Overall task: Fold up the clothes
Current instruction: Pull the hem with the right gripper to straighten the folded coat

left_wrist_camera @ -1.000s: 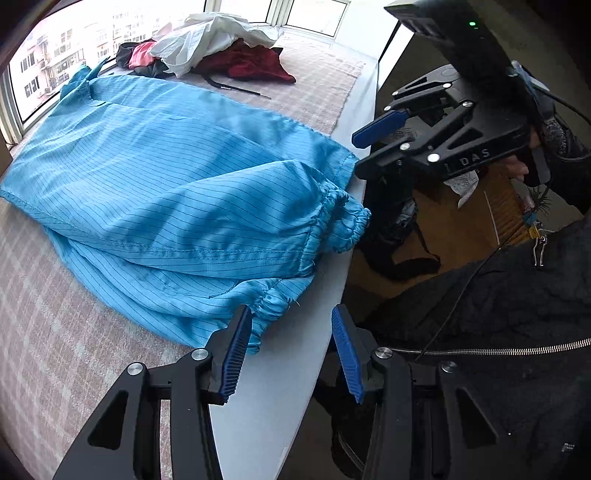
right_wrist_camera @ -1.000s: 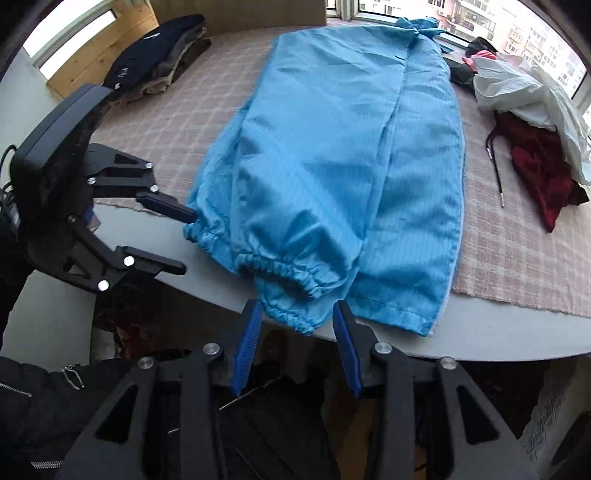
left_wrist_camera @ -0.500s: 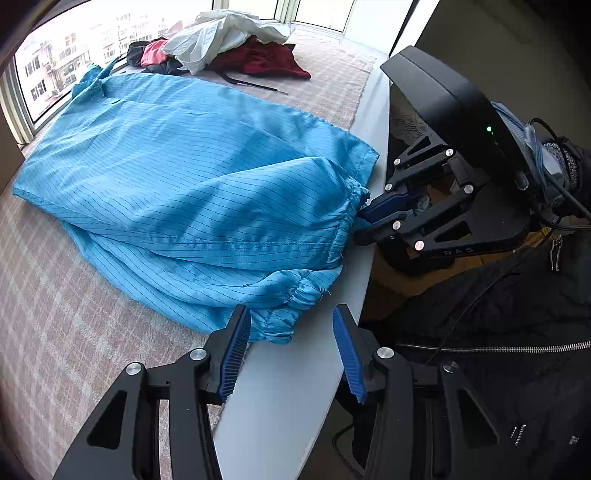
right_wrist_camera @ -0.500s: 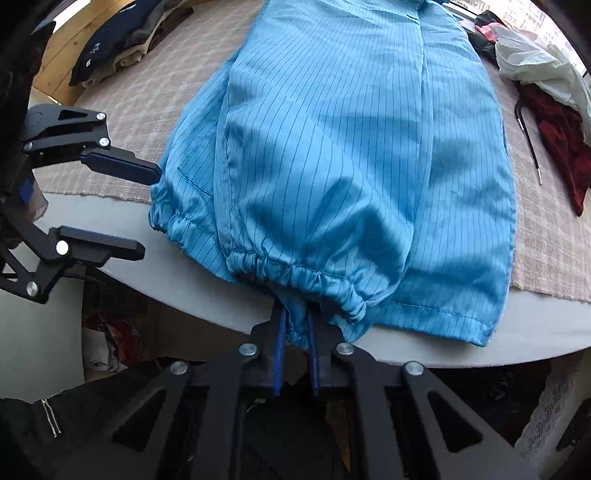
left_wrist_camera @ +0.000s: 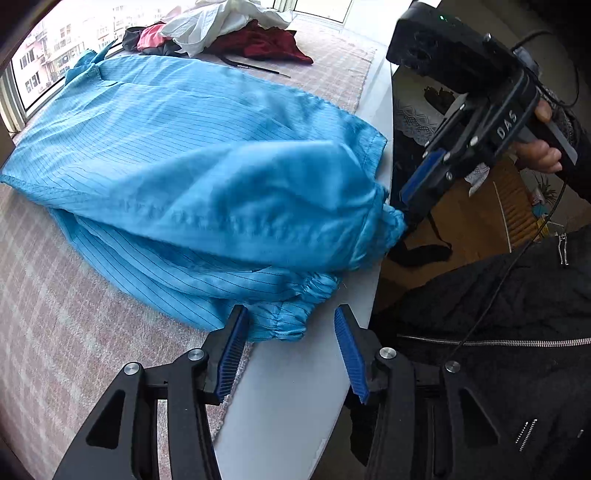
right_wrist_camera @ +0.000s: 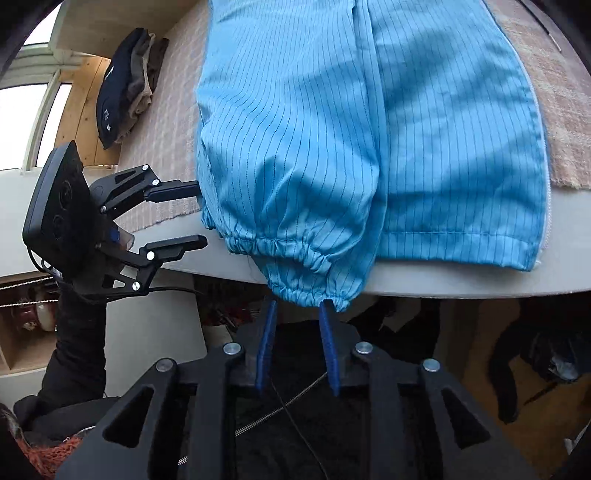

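Observation:
A blue pinstriped garment [left_wrist_camera: 177, 155] lies on the checked cloth, its two elastic cuffs at the table's near edge; it also shows in the right wrist view [right_wrist_camera: 332, 129]. My left gripper [left_wrist_camera: 291, 343] is open, with the lower cuff [left_wrist_camera: 291, 325] between its fingers. My right gripper [right_wrist_camera: 295, 310] is partly open, its tips at the hem of the upper cuff [right_wrist_camera: 306, 288], which hangs over the edge. In the left wrist view the right gripper [left_wrist_camera: 410, 206] touches that cuff. The left gripper [right_wrist_camera: 195, 214] shows open beside the other cuff.
A pile of white, red and dark clothes [left_wrist_camera: 229, 29] lies at the far end of the table. A folded dark stack [right_wrist_camera: 125, 81] sits at the far left. The white table edge [left_wrist_camera: 295, 406] runs beside my dark jacket [left_wrist_camera: 498, 332].
My right gripper, shut on the upper cuff half a second ago, has opened partway. The upper sleeve has bulged up. My left gripper has moved in around the lower cuff.

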`<state>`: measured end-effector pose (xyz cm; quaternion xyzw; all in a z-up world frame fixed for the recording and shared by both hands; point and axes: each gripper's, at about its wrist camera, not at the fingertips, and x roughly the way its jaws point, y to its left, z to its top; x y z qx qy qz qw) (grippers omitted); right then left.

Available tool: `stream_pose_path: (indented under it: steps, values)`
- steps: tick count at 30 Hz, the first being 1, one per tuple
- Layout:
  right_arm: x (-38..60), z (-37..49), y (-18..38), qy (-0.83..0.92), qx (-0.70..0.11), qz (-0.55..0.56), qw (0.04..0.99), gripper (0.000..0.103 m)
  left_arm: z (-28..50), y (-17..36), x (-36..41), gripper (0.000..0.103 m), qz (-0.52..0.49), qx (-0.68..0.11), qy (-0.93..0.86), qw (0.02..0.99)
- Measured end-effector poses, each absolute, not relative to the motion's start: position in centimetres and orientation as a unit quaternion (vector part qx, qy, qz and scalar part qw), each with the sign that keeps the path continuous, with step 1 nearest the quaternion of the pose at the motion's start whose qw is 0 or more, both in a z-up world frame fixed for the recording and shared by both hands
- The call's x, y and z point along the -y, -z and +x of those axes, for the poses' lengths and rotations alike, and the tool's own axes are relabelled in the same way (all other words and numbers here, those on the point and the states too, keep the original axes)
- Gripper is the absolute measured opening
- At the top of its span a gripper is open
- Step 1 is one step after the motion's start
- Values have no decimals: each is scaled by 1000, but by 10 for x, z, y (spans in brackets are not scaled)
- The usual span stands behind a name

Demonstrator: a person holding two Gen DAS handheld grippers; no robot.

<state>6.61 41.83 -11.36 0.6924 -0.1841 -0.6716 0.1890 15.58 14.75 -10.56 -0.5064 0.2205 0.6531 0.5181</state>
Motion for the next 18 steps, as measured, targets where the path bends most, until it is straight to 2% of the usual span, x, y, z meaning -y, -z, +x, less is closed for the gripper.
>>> stream_pose_path:
  steps: [3, 5, 6, 12, 14, 15, 18]
  values:
    - [-426, 68, 90, 730, 127, 653, 160, 25, 156, 104, -149, 46, -505, -225, -654, 516]
    - [-432, 56, 91, 735, 128, 648, 150, 31, 160, 100, -150, 46, -496, -224, -652, 527]
    - [-435, 50, 92, 738, 129, 646, 146, 39, 162, 98, -151, 46, -494, -222, -650, 534]
    - [-431, 44, 115, 711, 190, 658, 160, 40, 165, 107, -160, 46, -499, -245, -638, 533]
    - [-426, 41, 123, 702, 217, 656, 171, 23, 164, 109, -166, 46, -500, -247, -634, 536]
    - [-426, 40, 123, 702, 217, 656, 172, 4, 164, 110, -168, 46, -501, -250, -633, 536]
    - [-432, 41, 114, 707, 235, 643, 178, 4, 166, 111, -176, 46, -502, -259, -629, 534]
